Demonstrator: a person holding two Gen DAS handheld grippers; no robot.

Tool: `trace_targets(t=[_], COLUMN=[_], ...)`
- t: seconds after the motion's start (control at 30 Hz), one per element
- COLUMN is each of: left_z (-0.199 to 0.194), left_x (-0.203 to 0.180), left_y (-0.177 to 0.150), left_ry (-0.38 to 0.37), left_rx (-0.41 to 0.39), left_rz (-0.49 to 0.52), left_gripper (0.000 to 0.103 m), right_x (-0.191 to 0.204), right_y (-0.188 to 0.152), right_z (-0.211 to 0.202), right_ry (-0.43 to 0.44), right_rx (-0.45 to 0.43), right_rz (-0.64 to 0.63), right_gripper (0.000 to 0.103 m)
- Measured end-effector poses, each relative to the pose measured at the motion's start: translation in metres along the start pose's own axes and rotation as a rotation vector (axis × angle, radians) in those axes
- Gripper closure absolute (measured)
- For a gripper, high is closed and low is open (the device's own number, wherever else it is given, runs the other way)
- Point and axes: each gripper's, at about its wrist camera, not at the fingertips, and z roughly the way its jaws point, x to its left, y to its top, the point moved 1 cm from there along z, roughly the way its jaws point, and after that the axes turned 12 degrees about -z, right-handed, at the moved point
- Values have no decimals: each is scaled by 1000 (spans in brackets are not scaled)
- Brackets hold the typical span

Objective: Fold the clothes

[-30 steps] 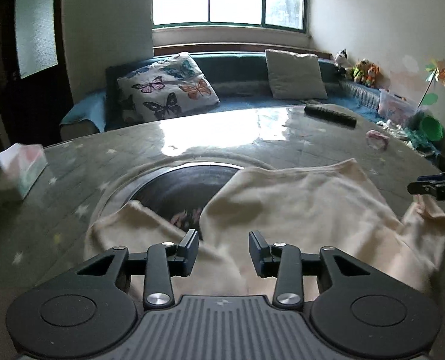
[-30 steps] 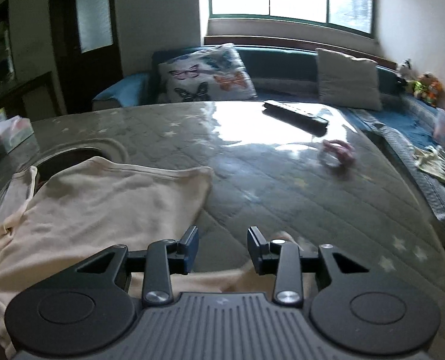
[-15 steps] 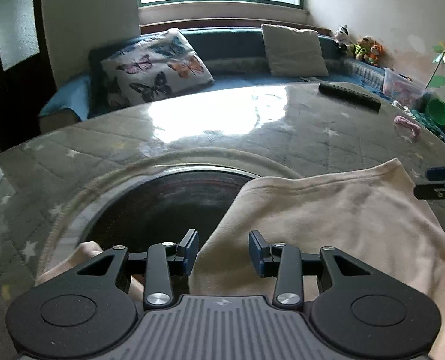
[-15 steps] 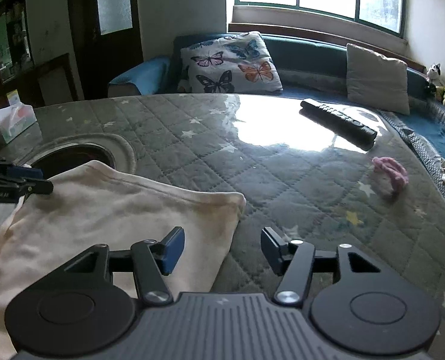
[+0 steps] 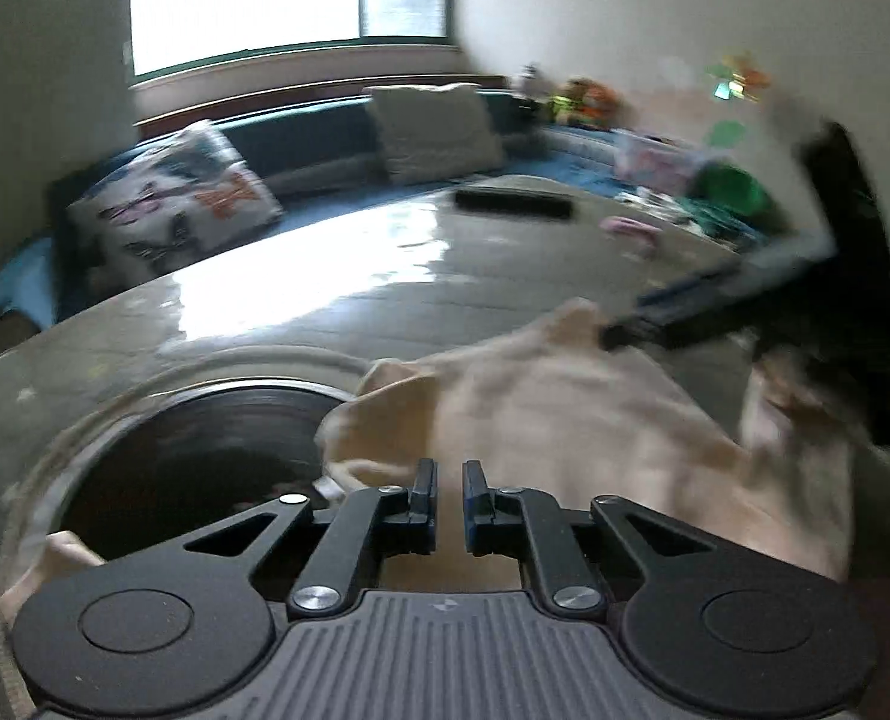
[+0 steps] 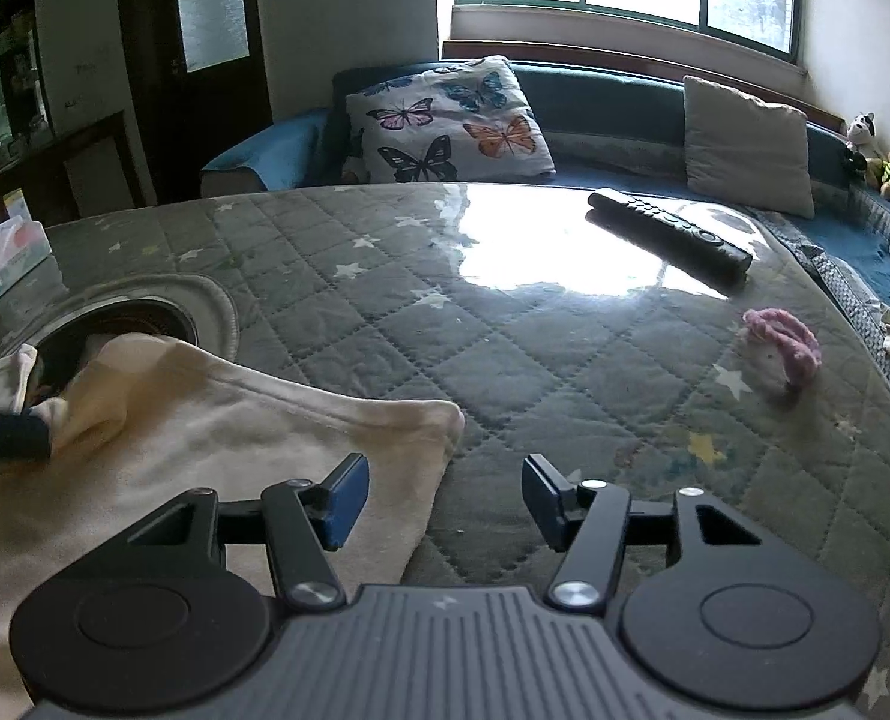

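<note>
Gripping is the step in hand: the cream garment [image 6: 216,456] lies spread on the quilted table [image 6: 505,348], its far-left part draped over the rim of the round dark opening [image 6: 126,324] sunk into the tabletop, its right corner ending on the quilt well short of the pink scrunchie [image 6: 781,348] and the remote control [image 6: 667,234] beyond. The left gripper [image 5: 449,501] has just been closing, and its jaws now stand almost together over the garment's edge beside the round opening; cloth sits between and under them, though the view is blurred by motion and I cannot be sure how much fabric the pads actually hold. The right gripper [image 6: 441,498] has jaws well apart and nothing pinched: its left finger hovers over the cloth near the right corner, its right finger over bare quilt on the side away from the opening. From the left wrist view, that same gripper shows as a dark blur at the garment's far corner. By my judgement the fold has not begun; both corners must be secured first. The next move calls for the right gripper to settle onto the corner edge and shut on it, then for both to lift together and carry that edge across, away from the opening, so the cloth does not sag into it.
</note>
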Motion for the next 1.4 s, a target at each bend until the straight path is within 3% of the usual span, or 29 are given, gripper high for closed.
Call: trace_targets(t=[0.03,0.1,0.17,0.37,0.53,0.67,0.77,0.8,0.87,1.1,1.2,1.33,1.4], left_z=[-2,-6,-9,-3,5,16,27,30,32,22,17,23,28], left_x=[-3,-6,-3,33,65,79,75,73,69,19,20,44,54], left_y=[-1,-1,1,11,20,25,24,23,21,3,7,19,22], left_ry=[-1,9,37,145,247,213,207,215,201,107,136,216,259], left_rx=[-4,-18,-38,-52,-59,-34,-15,-11,-6,-17,-48,-65,-69], left_rz=[9,14,-1,-181,-282,-298,-259,-252,-248,-54,-38,-117,-147], left_gripper=[90,74,64,62,64,64,65,80,94,97,93,89,66], right_x=[-3,-6,-13,-24,-31,-38,-42,-42,-43,-42,-34,-25,-22], right_y=[0,-1,-2,-5,-6,-7,-7,-7,-6,3,9,14,15], right_z=[-1,-2,-4,-4,-6,-4,-4,-4,-5,-15,-18,-18,-16], right_ry=[1,5,11,17,21,23,27,27,29,76,104,122,123], right_rx=[-1,-2,-4,-2,-6,-3,-3,-4,-7,-52,-76,-92,-92], right_rz=[-2,-5,-11,-10,-16,-20,-24,-26,-29,-67,-86,-98,-98], right_gripper=[45,45,45,45,45,45,45,45,45,45,44,42,41])
